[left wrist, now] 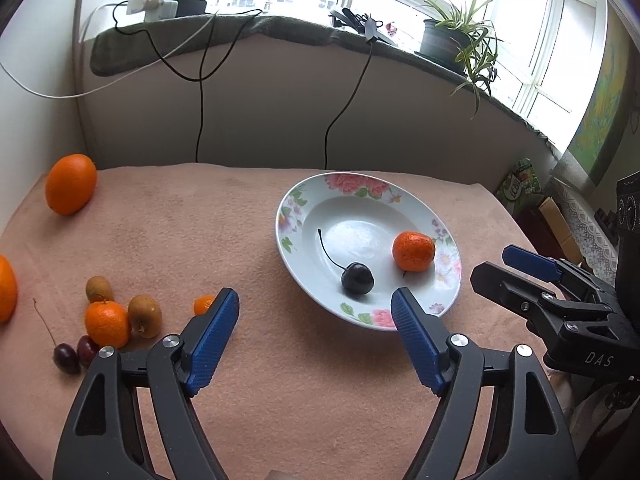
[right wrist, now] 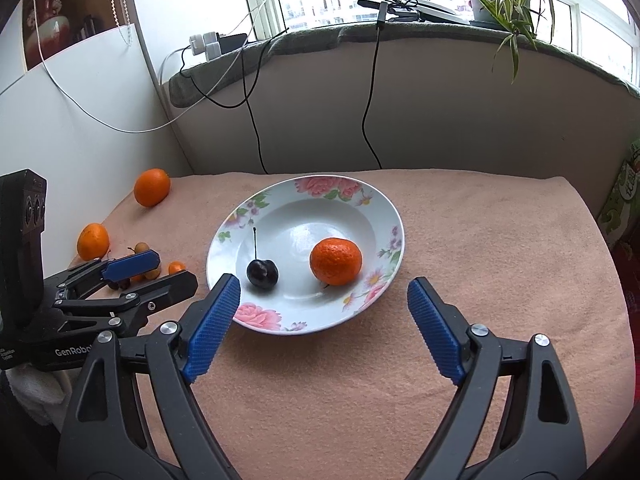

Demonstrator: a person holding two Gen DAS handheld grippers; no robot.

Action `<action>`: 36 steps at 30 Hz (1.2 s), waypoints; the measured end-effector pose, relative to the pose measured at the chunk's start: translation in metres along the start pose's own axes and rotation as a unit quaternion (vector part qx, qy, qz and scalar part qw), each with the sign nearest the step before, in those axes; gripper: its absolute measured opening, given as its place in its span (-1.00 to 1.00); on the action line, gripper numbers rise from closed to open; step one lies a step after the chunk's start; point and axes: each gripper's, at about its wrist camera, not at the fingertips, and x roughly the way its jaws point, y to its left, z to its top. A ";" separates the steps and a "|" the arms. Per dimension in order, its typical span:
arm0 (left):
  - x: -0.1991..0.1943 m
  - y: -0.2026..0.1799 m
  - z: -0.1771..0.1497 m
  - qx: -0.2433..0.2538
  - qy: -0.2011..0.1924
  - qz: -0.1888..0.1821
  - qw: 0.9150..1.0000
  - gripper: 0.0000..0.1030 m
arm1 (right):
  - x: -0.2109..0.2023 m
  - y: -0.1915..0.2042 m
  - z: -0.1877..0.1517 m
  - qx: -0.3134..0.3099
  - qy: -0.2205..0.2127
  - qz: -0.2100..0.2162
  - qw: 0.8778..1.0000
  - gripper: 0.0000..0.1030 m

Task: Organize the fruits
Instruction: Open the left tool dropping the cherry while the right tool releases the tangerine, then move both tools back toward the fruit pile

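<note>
My left gripper [left wrist: 315,304] and right gripper [right wrist: 323,295] gape wide, empty — ahead, the plate's [right wrist: 384,204] cherry [right wrist: 262,273] looks soft; I'd pinch its sides gently.

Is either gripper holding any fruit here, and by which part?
Nothing is held. The left gripper and right gripper are open and empty, short of the floral white plate.

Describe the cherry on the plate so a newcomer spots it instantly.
Find the floral-rimmed white plate on the pink cloth. Two fruits sit in its well, apart. The cherry is the small, glossy, near-black one with a thin stem, left of the orange mandarin.
</note>
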 end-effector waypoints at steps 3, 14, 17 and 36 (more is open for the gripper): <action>-0.006 0.004 -0.002 0.000 -0.007 0.007 1.000 0.53 | -0.001 0.005 0.001 0.000 -0.003 0.012 1.000 0.71; -0.035 0.030 -0.009 -0.014 -0.033 0.028 0.999 0.53 | -0.001 0.045 0.004 -0.036 -0.005 0.050 0.998 0.71; -0.041 0.042 -0.014 -0.026 -0.034 0.027 0.999 0.53 | 0.001 0.059 0.004 -0.053 -0.004 0.064 0.997 0.71; -0.078 0.124 -0.051 -0.084 -0.050 0.073 0.993 0.14 | 0.039 0.129 -0.007 -0.108 0.042 0.126 0.985 0.50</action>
